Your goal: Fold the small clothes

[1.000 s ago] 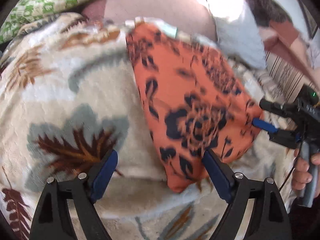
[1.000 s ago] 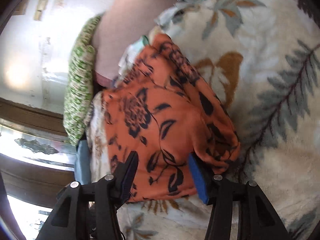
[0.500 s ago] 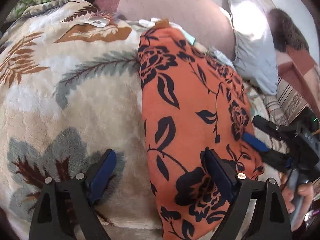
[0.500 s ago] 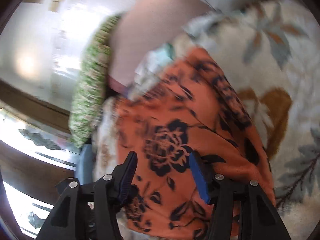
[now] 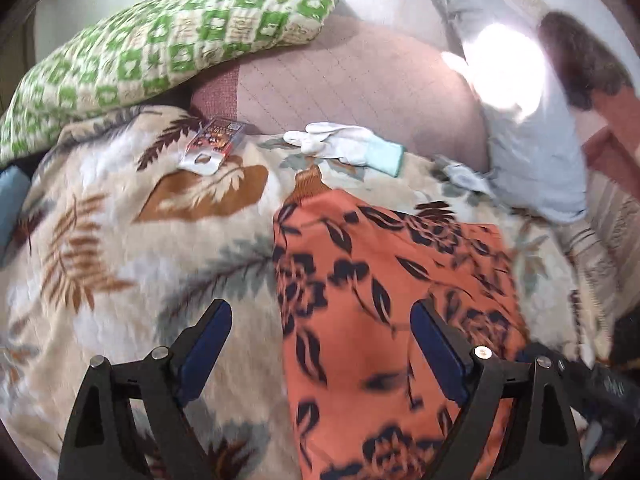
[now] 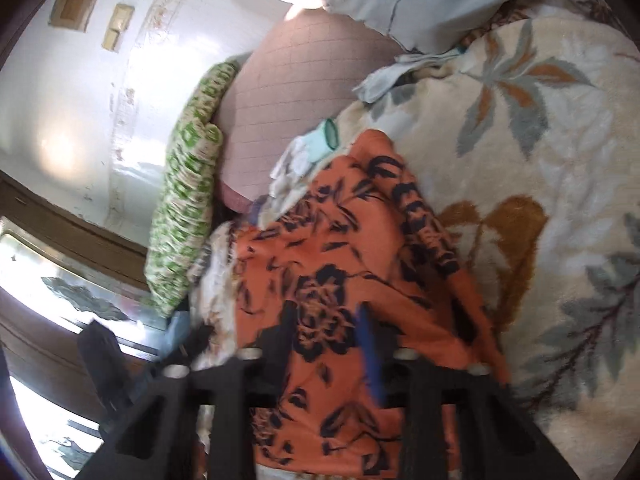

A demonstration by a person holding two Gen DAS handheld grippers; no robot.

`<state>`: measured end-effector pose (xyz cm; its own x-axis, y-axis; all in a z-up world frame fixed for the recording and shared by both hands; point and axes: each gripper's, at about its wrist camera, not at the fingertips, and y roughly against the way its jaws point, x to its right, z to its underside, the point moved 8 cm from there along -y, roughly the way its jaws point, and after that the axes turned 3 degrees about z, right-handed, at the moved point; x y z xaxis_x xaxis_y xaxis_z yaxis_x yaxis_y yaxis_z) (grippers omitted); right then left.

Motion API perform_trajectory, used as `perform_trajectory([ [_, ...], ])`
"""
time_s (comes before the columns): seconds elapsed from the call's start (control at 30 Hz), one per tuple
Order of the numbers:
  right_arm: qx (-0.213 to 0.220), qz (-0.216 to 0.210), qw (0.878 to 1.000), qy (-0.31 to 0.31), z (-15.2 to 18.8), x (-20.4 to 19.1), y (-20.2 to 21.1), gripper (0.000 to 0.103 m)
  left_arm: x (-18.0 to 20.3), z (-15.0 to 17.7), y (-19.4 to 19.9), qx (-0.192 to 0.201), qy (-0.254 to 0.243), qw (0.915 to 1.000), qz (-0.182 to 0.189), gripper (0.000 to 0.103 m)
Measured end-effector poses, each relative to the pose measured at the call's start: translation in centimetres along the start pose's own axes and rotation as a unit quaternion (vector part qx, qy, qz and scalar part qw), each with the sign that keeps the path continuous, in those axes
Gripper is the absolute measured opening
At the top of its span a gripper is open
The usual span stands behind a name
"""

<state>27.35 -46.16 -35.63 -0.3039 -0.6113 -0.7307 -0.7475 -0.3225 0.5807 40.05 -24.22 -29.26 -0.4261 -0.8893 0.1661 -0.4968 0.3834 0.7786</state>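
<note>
On the bed, orange floral garment [image 5: 384, 320] lies spread over leaf-print blanket [image 5: 120, 248]. Right gripper [image 6: 326, 340]: jaws closing, a fold of the garment between them. Left gripper [image 5: 320, 340]: jaws wide open above the garment's left edge, gripping nothing. White glove [image 5: 340, 146] and a small packet [image 5: 212, 146] lie beyond, near green checked pillow [image 5: 160, 48]; grey pillow [image 5: 532, 136] to the right

Orange black-floral garment [image 5: 360, 280], apparently folded lengthwise, flat on leaf-print blanket [image 5: 120, 240]
</note>
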Motion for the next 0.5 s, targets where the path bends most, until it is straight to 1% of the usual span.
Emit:
perform_trajectory([
  [0.07,-0.020,0.010,1.000,-0.008,0.3,0.9,-0.6,0.022,0.1,-0.2,-2.7,-0.032,-0.019,0.9985,-0.040,0.091],
  [0.1,-0.030,0.013,0.999,-0.018,0.5,1.7,-0.9,0.019,0.0,0.2,-4.7,-0.063,-0.029,0.9958,-0.059,0.091],
  [0.13,-0.038,0.012,0.999,-0.029,0.6,2.3,-1.2,0.017,-0.2,0.7,-6.0,-0.086,-0.028,0.9938,-0.065,0.092],
  [0.17,-0.042,0.010,0.999,-0.033,0.6,2.5,-1.4,0.014,-0.5,1.2,-7.1,-0.100,-0.014,0.9931,-0.060,0.093],
  [0.2,-0.044,0.008,0.998,-0.033,0.6,2.8,-1.5,0.013,-0.7,1.2,-7.3,-0.100,0.002,0.9937,-0.050,0.093],
  [0.23,-0.047,0.005,0.998,-0.036,0.6,2.9,-1.6,0.013,-0.8,1.0,-7.2,-0.102,0.008,0.9935,-0.049,0.093],
  [0.3,-0.052,-0.003,0.998,-0.042,0.5,3.0,-1.6,0.013,-0.5,0.6,-6.5,-0.097,-0.008,0.9933,-0.063,0.092],
  [0.37,-0.053,-0.009,0.998,-0.040,0.3,2.9,-1.3,0.013,-0.1,0.1,-4.7,-0.077,-0.012,0.9949,-0.065,0.091],
  [0.43,-0.038,-0.018,0.999,-0.032,-0.2,2.5,-0.5,0.014,0.4,0.4,-2.5,-0.062,-0.008,0.9969,-0.047,0.091],
  [0.47,-0.027,-0.020,0.999,-0.027,-0.5,2.2,0.1,0.018,0.4,0.7,-1.1,-0.052,-0.007,0.9975,-0.048,0.091],
  [0.5,-0.018,-0.025,0.999,-0.023,-0.8,1.9,0.8,0.018,0.5,0.8,-0.3,-0.045,-0.008,0.9974,-0.055,0.091],
])
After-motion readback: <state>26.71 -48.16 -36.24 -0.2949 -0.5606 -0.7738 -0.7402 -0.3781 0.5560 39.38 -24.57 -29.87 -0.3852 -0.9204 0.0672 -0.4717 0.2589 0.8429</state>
